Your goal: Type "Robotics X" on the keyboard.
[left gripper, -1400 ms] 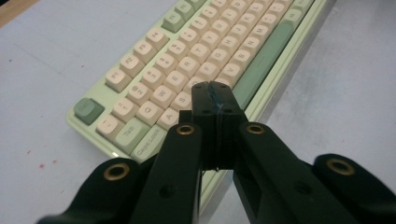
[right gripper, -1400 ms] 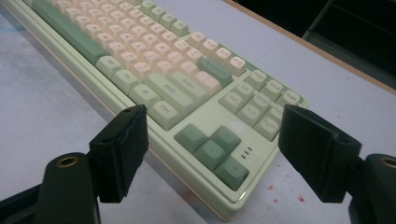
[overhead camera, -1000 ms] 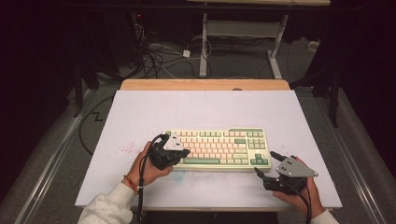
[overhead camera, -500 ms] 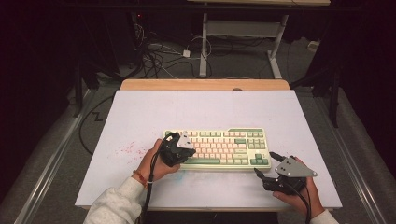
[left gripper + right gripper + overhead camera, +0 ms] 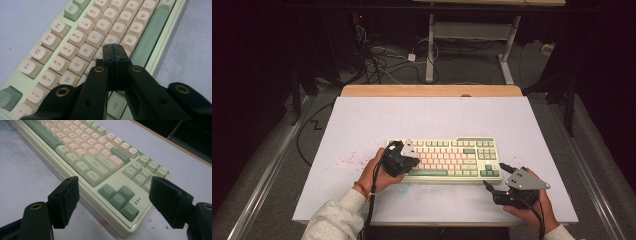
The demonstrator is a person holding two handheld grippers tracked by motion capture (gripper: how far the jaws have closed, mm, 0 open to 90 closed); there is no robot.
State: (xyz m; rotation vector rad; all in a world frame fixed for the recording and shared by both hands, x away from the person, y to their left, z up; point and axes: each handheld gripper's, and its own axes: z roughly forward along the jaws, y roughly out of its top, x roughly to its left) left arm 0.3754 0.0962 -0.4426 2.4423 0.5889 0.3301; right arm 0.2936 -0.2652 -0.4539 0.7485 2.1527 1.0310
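From above, your keyboard [image 5: 447,159] lies flat near the front middle of the white counter [image 5: 362,120], its long side running across. Your left hand-held gripper [image 5: 404,159] sits over the keyboard's left end, tips on the keys there, with your left hand [image 5: 377,172] wrapped behind it. Your right hand-held gripper [image 5: 493,176] rests low on the counter just off the keyboard's front right corner, its grey plate up and your right hand [image 5: 529,205] behind it. Faint red specks mark the counter left of the keyboard.

In the left gripper view, your left hand-held gripper [image 5: 115,48] has its jaws pressed together with nothing between them, the joined tip down among the letter keys, close to G and B, just beside the green space bar [image 5: 147,37]; whether it presses a key you cannot tell.

In the right gripper view, your right hand-held gripper [image 5: 113,191] has its jaws wide apart, holding nothing. Between them you look onto the keyboard's [image 5: 82,150] right end, with the arrow keys [image 5: 118,197] nearest and the front corner of the case just ahead of the jaws
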